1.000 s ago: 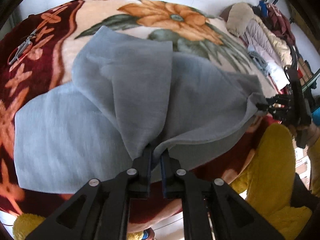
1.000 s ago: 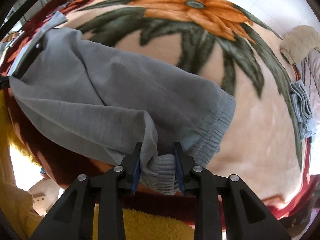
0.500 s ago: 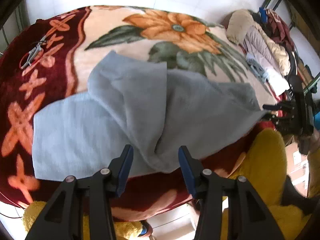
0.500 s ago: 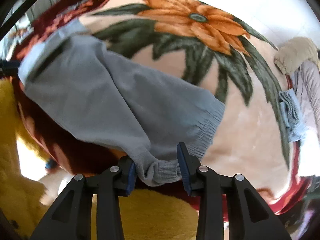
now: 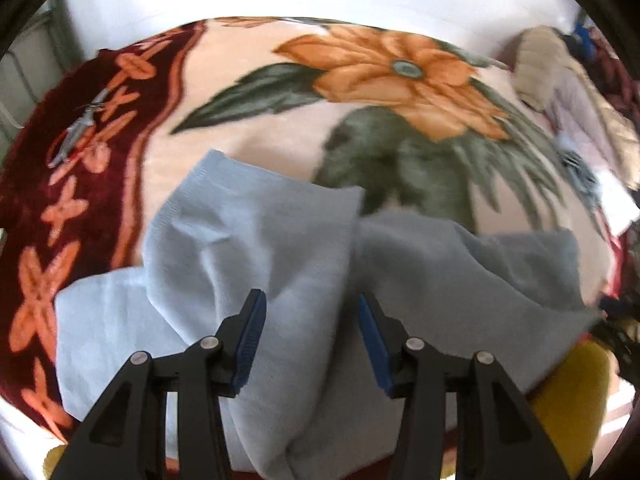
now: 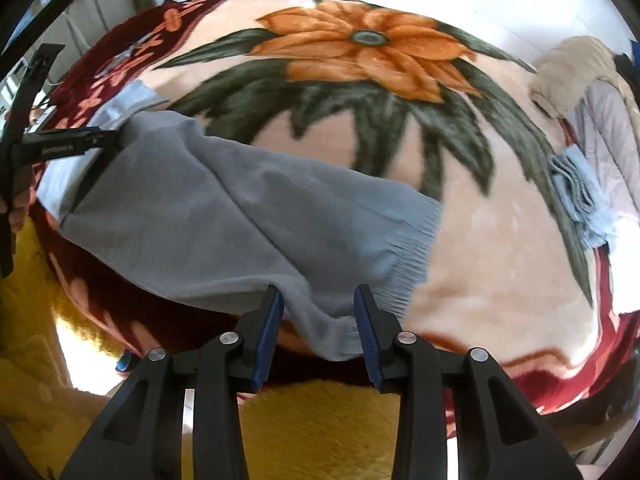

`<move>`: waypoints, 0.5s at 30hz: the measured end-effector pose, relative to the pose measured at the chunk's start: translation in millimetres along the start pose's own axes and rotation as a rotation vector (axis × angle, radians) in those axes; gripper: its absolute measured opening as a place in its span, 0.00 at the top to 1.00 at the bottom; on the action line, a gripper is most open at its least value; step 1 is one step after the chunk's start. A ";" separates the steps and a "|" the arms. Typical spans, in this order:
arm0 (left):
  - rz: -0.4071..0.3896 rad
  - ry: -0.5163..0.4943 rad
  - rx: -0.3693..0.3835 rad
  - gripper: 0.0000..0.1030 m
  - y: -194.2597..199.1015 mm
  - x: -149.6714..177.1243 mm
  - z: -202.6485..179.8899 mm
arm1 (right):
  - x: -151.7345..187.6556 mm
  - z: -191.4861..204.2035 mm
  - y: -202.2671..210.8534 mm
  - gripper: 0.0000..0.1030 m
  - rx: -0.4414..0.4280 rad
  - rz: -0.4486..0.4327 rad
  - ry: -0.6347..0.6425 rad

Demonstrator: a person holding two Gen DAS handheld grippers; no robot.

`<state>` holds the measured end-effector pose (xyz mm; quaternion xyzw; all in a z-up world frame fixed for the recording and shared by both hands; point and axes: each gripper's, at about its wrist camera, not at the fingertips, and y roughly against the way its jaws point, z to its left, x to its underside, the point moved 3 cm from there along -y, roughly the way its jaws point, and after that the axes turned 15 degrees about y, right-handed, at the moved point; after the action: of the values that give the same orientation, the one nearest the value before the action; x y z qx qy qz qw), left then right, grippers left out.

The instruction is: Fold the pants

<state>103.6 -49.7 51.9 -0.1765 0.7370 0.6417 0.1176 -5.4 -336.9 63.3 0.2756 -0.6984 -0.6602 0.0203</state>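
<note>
the gray pants [image 5: 256, 280] lie on the flowered blanket [image 5: 248, 148], one leg flopped over the other – both the left gripper [image 5: 310, 334] and the right gripper [image 6: 318, 330] hang open – so more folds seem left.

small print on left gripper [image 6: 60, 148], illegible

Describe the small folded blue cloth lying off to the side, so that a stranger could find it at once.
Start at the big orange flower printed on the plush cream blanket. Follow its dark green leaves toward the pile of pale quilted jackets. There lies the small folded light-blue ribbed cloth, far smaller than the grey pants and lying apart from them.
</note>
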 end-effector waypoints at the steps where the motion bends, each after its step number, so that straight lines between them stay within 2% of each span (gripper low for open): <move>1: -0.002 0.014 -0.010 0.52 -3.2 -2.1 0.5 | 2.8 -3.9 -1.1 0.64 0.001 0.005 -0.014; 5: 0.004 0.026 -0.009 0.52 -12.1 -5.3 -3.0 | 9.2 -16.3 -3.3 0.64 -0.010 0.002 -0.068; 9: -0.055 -0.019 -0.081 0.52 -15.4 -7.8 -8.1 | 9.2 -17.9 -4.2 0.64 -0.017 -0.020 -0.115; 10: -0.073 -0.023 -0.103 0.59 -14.6 -8.1 -7.0 | 9.4 -17.1 -4.1 0.64 -0.018 -0.024 -0.117; 11: -0.080 -0.021 -0.104 0.78 -13.2 -7.6 -5.1 | 9.2 -15.7 -3.6 0.64 -0.015 -0.029 -0.117; 12: -0.078 -0.014 -0.096 0.87 -11.6 -7.7 -2.2 | 8.5 -14.4 -3.3 0.64 -0.009 -0.035 -0.114; 15: -0.100 0.037 -0.077 0.92 2.3 -7.7 12.4 | 6.1 -11.0 -1.5 0.64 0.036 -0.067 -0.104</move>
<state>109.1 -36.3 55.2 -0.2294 0.7042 0.6595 0.1287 -5.7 -349.4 61.3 0.2645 -0.7005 -0.6614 -0.0429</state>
